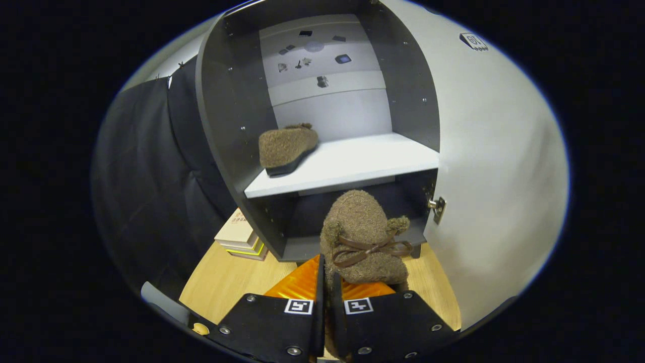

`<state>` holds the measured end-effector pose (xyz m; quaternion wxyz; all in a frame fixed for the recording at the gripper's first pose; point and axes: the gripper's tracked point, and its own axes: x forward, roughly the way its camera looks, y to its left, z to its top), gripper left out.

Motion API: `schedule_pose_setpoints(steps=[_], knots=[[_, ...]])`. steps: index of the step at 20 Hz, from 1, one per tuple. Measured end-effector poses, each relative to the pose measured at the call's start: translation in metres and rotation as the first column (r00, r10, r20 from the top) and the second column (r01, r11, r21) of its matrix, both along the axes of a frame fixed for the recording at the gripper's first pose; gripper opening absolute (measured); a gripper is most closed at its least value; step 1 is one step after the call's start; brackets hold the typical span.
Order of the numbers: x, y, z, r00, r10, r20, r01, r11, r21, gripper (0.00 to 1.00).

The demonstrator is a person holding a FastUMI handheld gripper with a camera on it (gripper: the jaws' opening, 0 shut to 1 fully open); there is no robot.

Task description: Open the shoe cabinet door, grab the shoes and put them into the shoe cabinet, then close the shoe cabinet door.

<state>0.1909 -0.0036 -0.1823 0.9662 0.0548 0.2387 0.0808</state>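
gripper (326, 295) showing two flat angular plates, silver screws dotting each, square black-and-white marker tags sitting near the inner edges

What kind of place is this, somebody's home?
Probably a staged booth, not a home: a shoe cabinet on a wooden table against black cloth. The gripper holds a fuzzy slipper.

the shoe cabinet (237, 101) stands ahead at twelve o'clock, its door (494, 166) swung out toward two o'clock. one shoe (287, 148) sits on the shelf (352, 164), toward its eleven o'clock end. a second shoe (365, 237) is pinched between the gripper (326, 287) fingers, before the lower compartment. a stack of books (242, 237) lies on the table (227, 282) at ten o'clock, beside the cabinet.
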Motion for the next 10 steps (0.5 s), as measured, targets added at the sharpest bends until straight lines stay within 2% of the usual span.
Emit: schedule_pose_setpoints(steps=[6,10], knots=[[0.057,-0.005,0.070,0.995,0.014,0.103,-0.009,0.999,-0.046,0.09],[0.106,-0.013,0.109,0.988,0.018,0.153,0.002,0.991,-0.130,0.09]])
